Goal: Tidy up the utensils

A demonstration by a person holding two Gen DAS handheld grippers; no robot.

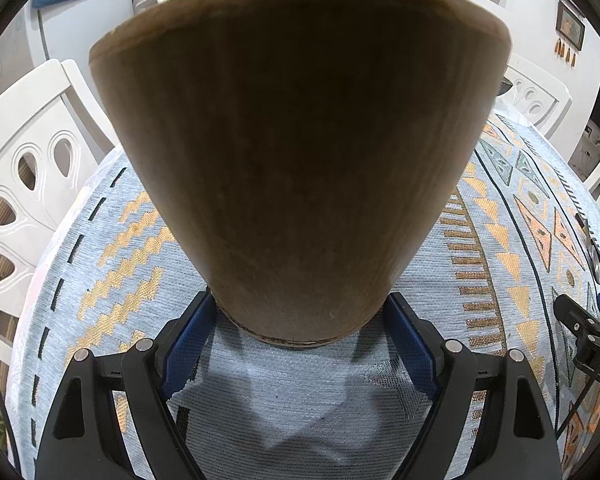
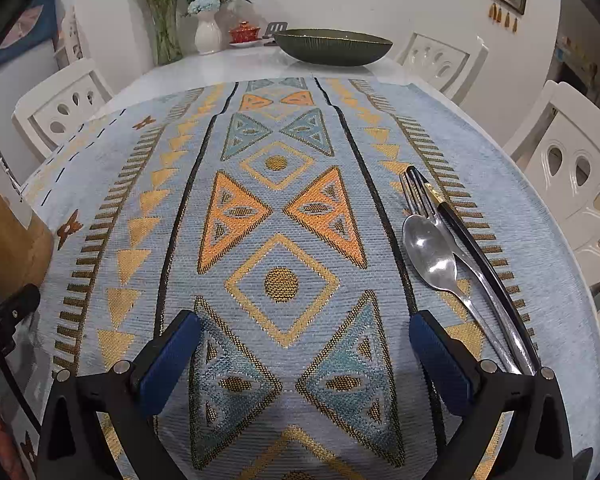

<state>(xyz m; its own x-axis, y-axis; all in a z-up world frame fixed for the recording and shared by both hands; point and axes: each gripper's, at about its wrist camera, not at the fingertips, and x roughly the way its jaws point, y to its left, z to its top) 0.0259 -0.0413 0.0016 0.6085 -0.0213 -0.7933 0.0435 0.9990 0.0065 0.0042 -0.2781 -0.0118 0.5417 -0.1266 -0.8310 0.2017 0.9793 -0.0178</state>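
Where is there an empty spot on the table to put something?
The middle of the patterned cloth is bare, between the wooden holder and the spoon. It is crowded by the spoon, fork and chopsticks.

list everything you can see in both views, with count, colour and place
wooden holder: one, brown, upright on the cloth, gripped near its base
spoon: one, silver, right side of the cloth
fork: one, silver, beside the spoon, tines pointing away
chopsticks: count unclear, black with gold band, right of the spoon
cloth: one, pale blue with orange and gold pattern, covering the table
bowl: one, dark green, far end of the table
vase: one, white, with flowers, far left
lidded cup: one, red, beside the vase
chairs: several, white, around the table
left tool: pads closed on the wooden holder
right tool: open, empty, over the cloth
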